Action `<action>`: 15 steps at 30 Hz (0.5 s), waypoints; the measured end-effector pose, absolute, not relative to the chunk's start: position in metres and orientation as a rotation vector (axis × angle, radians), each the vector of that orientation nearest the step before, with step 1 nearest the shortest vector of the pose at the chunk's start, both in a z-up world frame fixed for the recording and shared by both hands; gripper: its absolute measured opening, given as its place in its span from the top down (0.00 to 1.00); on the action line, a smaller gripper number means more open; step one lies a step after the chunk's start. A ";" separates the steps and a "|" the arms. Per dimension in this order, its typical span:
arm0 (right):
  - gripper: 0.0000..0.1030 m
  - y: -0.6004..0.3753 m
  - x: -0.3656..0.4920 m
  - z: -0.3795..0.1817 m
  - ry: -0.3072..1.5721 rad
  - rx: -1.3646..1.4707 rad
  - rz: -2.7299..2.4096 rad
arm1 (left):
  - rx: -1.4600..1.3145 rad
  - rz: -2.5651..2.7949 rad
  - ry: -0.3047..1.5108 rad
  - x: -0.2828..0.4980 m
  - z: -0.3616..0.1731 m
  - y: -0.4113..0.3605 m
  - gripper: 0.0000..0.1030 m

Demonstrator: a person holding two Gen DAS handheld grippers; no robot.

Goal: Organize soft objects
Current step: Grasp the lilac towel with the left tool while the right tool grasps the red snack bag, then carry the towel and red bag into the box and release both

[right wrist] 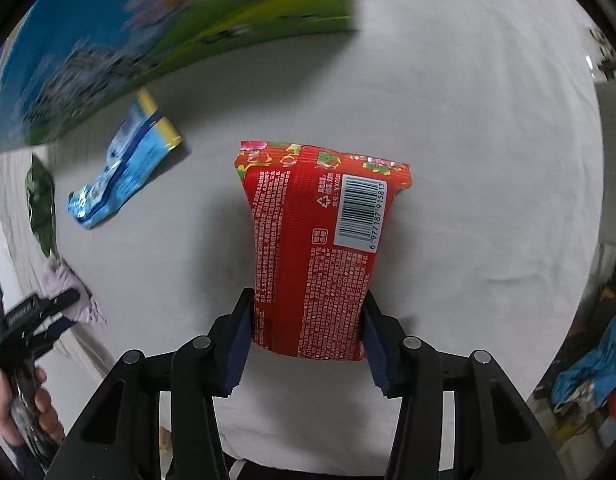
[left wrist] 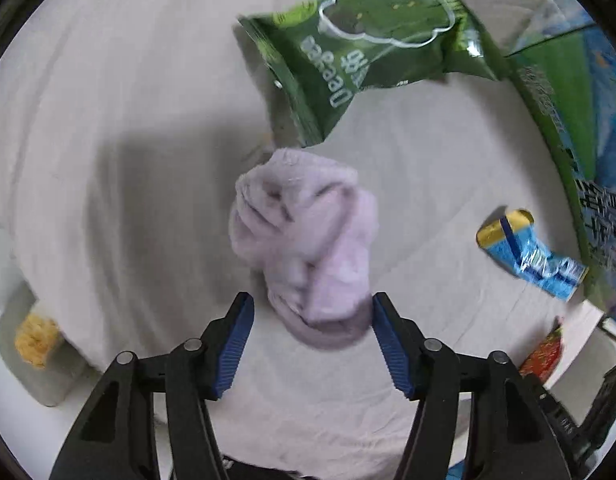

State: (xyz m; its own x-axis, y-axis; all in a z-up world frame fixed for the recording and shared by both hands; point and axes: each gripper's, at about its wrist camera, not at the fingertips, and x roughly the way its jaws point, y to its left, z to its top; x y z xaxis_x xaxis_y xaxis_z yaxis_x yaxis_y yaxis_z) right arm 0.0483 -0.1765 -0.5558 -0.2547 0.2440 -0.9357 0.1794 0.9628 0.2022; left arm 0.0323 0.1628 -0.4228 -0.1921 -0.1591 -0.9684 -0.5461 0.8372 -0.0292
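Observation:
A crumpled lilac sock [left wrist: 308,240] lies on the white bedsheet [left wrist: 108,120]. My left gripper [left wrist: 311,320] is open, its blue pads on either side of the sock's near end. The sock [right wrist: 66,294] and the left gripper [right wrist: 48,312] also show at the left of the right wrist view. My right gripper [right wrist: 308,324] is shut on a red snack packet [right wrist: 315,248], barcode side up, held over the sheet.
A green snack bag [left wrist: 367,60] lies beyond the sock. A small blue and yellow packet [left wrist: 527,252] [right wrist: 124,168] lies beside a large blue and green box [left wrist: 579,140] [right wrist: 148,40]. A yellow sponge [left wrist: 36,340] sits off the bed at the left.

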 end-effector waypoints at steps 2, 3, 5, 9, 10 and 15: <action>0.49 -0.175 0.047 -0.561 1.862 0.312 0.043 | -0.541 0.389 1.767 0.035 -0.433 0.162 0.42; 0.49 -0.170 0.048 -0.558 1.867 0.313 0.036 | -0.535 0.387 1.767 0.034 -0.436 0.161 0.43; 0.49 -0.172 0.049 -0.559 1.863 0.316 0.023 | -0.495 0.380 1.732 0.036 -0.433 0.151 0.49; 0.51 -0.171 0.048 -0.555 1.845 0.309 0.026 | -0.344 0.296 1.721 0.035 -0.420 0.115 0.62; 0.51 -0.171 0.047 -0.553 1.845 0.297 0.033 | -0.297 0.278 1.715 0.034 -0.416 0.109 0.62; 0.53 -0.153 0.043 -0.543 1.838 0.226 0.083 | -0.092 0.171 1.667 0.023 -0.394 0.046 0.62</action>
